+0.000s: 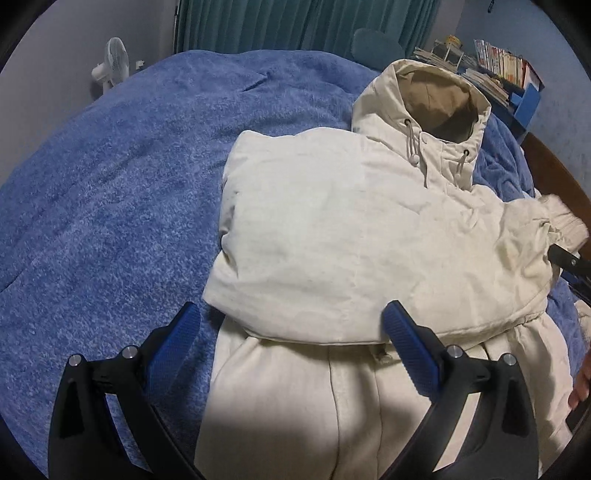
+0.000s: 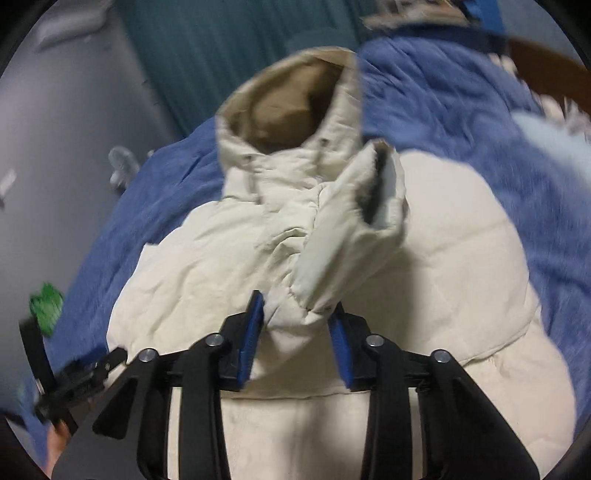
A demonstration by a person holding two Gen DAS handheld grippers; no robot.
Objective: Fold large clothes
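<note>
A cream hooded jacket (image 1: 332,229) lies face up on a blue blanket (image 1: 110,184), hood (image 1: 432,99) at the far end; it also shows in the right wrist view (image 2: 207,258). Its left sleeve is folded across the chest. My left gripper (image 1: 291,321) is open and empty, hovering over the jacket's lower part. My right gripper (image 2: 297,314) is shut on the jacket's right sleeve (image 2: 347,229) and holds it lifted over the chest, cuff (image 2: 384,184) pointing away. The right gripper also shows at the right edge of the left wrist view (image 1: 565,258).
A teal curtain (image 1: 295,22) hangs behind the bed. A white fan (image 1: 110,62) stands at the far left. Books and a blue box (image 1: 517,81) sit at the far right, beside a brown wooden edge (image 1: 554,173). The left gripper shows at the lower left of the right wrist view (image 2: 74,373).
</note>
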